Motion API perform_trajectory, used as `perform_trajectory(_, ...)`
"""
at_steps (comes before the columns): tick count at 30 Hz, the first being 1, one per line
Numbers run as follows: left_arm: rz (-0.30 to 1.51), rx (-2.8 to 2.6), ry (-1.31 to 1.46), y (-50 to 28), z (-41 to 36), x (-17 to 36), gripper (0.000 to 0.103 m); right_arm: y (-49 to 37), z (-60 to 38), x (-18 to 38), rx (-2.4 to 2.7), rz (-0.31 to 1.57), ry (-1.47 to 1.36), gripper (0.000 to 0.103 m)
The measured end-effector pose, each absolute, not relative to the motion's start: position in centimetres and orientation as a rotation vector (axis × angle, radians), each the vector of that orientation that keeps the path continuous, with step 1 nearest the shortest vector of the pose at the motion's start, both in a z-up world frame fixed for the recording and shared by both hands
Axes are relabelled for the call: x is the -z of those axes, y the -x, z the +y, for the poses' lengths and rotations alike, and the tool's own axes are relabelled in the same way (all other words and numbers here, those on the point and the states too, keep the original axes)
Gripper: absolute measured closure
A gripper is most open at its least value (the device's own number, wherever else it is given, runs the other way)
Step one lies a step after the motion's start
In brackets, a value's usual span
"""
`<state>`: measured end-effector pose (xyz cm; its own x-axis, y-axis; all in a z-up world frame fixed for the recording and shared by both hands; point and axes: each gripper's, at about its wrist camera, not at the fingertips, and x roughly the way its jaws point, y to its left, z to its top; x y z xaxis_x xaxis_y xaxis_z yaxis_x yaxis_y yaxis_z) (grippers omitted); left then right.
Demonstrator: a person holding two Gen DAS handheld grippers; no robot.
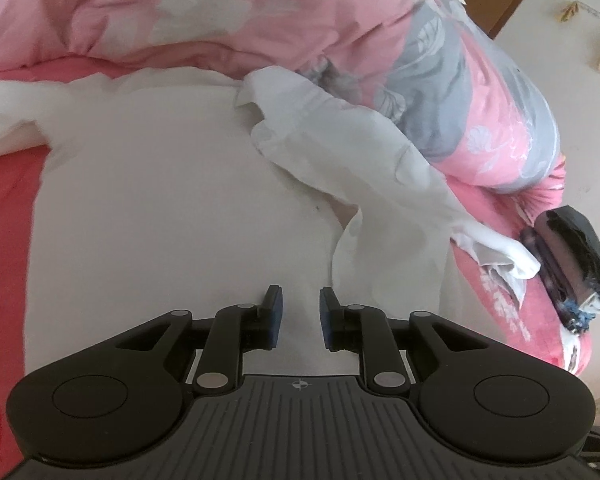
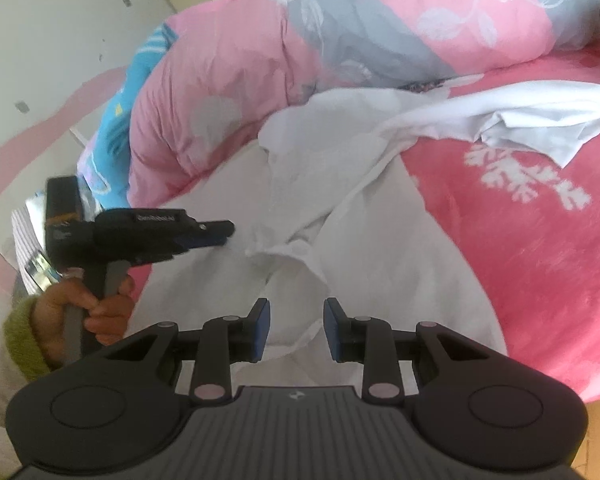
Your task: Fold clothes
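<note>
A: What does the left wrist view show?
B: The left tongs [image 1: 300,316] hang spread and empty over a white garment [image 1: 172,208] lying flat on a pink bed sheet [image 1: 8,200]. One sleeve [image 1: 364,168] is folded across it; a pink and grey duvet [image 1: 260,20] lies bunched beyond.

A: And the right wrist view?
B: The right tongs [image 2: 297,330] are also spread, pinching nothing, above the garment's crumpled cloth. Left of the garment, a hand [image 2: 80,312] in a green cuff holds the other tool.

White garment [image 1: 160,200]; pink-grey floral quilt [image 1: 260,12]; red sheet [image 2: 520,220].
</note>
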<state>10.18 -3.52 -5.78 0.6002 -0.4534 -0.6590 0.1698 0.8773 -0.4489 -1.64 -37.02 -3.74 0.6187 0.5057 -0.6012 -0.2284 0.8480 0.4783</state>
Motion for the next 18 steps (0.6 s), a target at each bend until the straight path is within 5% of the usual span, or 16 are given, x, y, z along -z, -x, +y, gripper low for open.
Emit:
perform_trajectory(10,0.753,0.66,0.183,-2.8,-7.7,3.0,0.058,4.6,-39.1,4.9,-0.36,0.809,-0.493,0.072)
perform_trajectory(18,0.59,0.763,-0.309,2.5,-16.7,3.1,0.042,5.4,-41.0,5.1,-0.3,0.734,-0.585,0.072)
